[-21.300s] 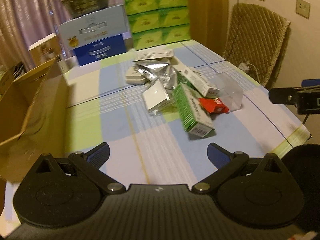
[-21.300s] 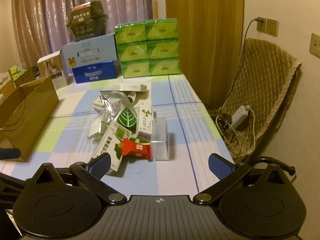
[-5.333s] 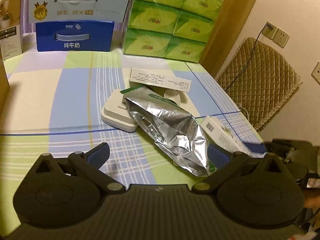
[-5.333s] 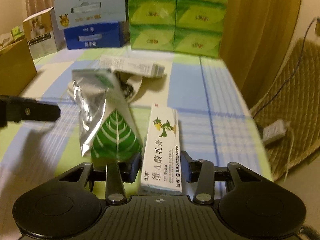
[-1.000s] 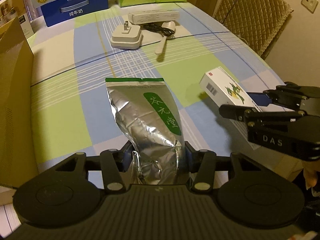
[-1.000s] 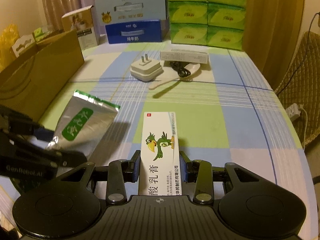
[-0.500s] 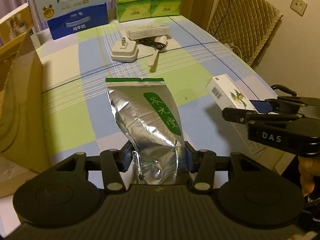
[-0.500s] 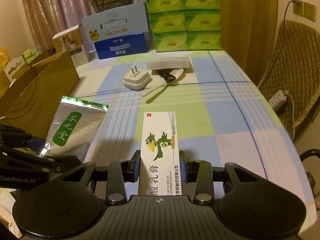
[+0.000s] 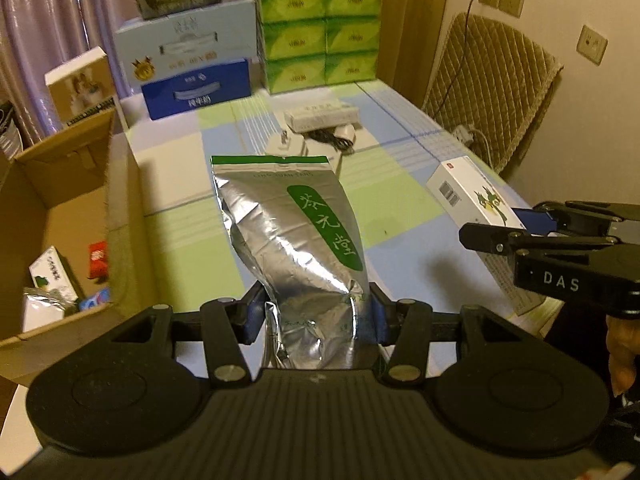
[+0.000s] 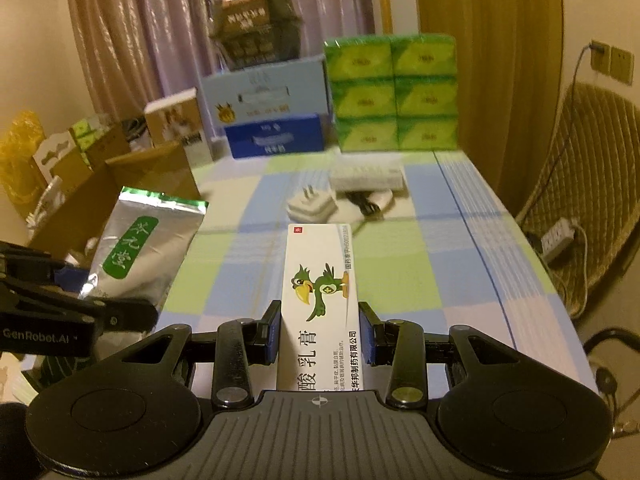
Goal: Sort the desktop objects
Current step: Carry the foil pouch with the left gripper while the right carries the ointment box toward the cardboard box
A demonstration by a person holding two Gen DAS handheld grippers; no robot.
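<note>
Foil pouch [image 9: 296, 240], crinkled and shiny, pinched in left gripper [image 9: 312, 316]; right gripper [image 10: 319, 332] clamps flat carton [image 10: 320, 296], both raised above table [image 10: 400, 272].

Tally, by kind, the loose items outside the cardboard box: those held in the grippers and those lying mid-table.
Foil pouch, in left gripper: 1
Ointment carton, in right gripper: 1
White plug adapter: 1
Long white box: 1
Black cable: 1
Total: 5
</note>
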